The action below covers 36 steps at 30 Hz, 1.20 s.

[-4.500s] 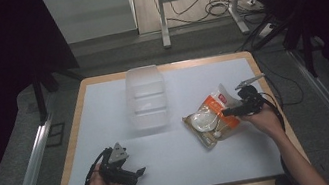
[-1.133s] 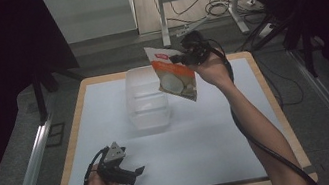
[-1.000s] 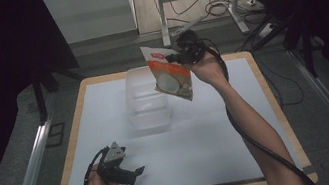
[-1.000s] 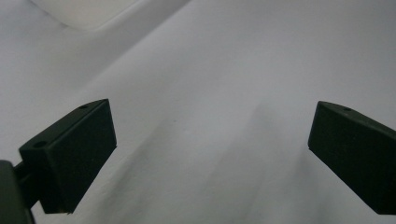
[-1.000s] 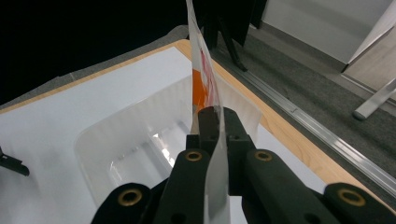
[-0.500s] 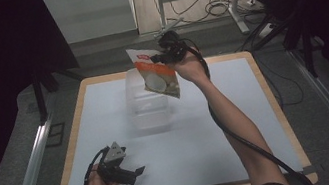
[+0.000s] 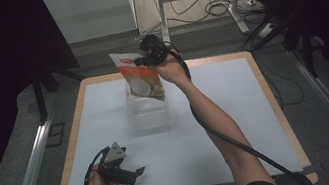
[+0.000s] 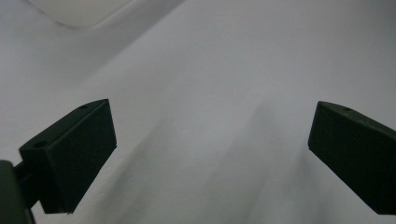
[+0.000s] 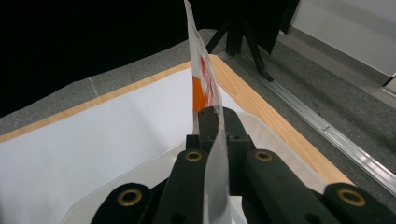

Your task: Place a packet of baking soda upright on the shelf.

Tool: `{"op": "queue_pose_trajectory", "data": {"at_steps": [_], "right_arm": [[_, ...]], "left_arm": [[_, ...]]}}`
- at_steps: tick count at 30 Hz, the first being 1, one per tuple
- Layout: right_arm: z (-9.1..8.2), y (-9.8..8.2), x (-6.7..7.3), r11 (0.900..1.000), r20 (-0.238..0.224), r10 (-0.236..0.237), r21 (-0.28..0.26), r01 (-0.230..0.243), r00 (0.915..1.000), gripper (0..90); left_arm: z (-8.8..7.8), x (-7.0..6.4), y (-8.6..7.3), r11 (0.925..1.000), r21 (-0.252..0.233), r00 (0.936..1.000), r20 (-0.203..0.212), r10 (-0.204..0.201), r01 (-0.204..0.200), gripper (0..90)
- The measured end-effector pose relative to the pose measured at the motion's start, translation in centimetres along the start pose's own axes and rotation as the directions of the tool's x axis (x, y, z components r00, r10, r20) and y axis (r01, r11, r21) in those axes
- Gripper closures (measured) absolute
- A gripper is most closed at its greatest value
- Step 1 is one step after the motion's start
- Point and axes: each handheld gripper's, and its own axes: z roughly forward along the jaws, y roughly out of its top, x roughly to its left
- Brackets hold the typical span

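We pinch the snack pouch (image 7: 142, 76) by its top edge in our right gripper (image 7: 143, 59), above the clear container (image 7: 148, 115). Its long axis hangs tilted, bottom pointing toward five o'clock. Our left gripper (image 7: 133, 173) rests spread wide on the table (image 7: 233, 91).

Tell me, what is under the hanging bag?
A clear bin stands under the bag, and its near part looks empty. The bag covers its far part, so nothing can be told there.

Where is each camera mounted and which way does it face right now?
High view: above the near table edge, looking forward and down; both forearms, left hand-held gripper, right hand-held gripper holding the snack bag over the clear container.
Left gripper view: along open jaws at the white table.
Right gripper view: along jaws clamping the bag.
Shared: bag, container, table.
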Motion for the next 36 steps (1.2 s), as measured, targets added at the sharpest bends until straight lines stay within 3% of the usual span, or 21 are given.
{"op": "queue_pose_trajectory", "data": {"at_steps": [17,22,24,26,36], "right_arm": [[1.7,-0.9,-0.3,1.0,-0.015,0.021,-0.013,-0.021,0.9997,88.8],[2.3,-1.6,-0.5,1.0,-0.011,0.022,0.005,-0.022,0.9997,88.7],[2.8,-2.1,-0.5,0.999,0.002,0.015,0.038,-0.015,0.9999,88.6],[2.7,-2.6,-1.0,0.999,-0.016,0.041,0.0,-0.041,0.999,88.6],[2.5,-2.4,-0.5,0.998,-0.058,0.06,-0.024,-0.061,0.9965,88.7]], "left_arm": [[0.1,-0.2,0.0,1.0,0.009,1.0,0.001,0.005,-0.005,1.2],[0.1,-0.2,0.0,0.9999,0.01,1.0,0.001,0.005,-0.005,1.2],[0.1,-0.2,0.0,0.9999,0.01,1.0,0.001,0.005,-0.005,1.2],[0.1,-0.2,0.0,0.9999,0.01,1.0,0.001,0.004,-0.004,1.2],[0.2,-0.3,0.1,0.9999,0.014,1.0,0.001,0.007,-0.007,1.2]]}}
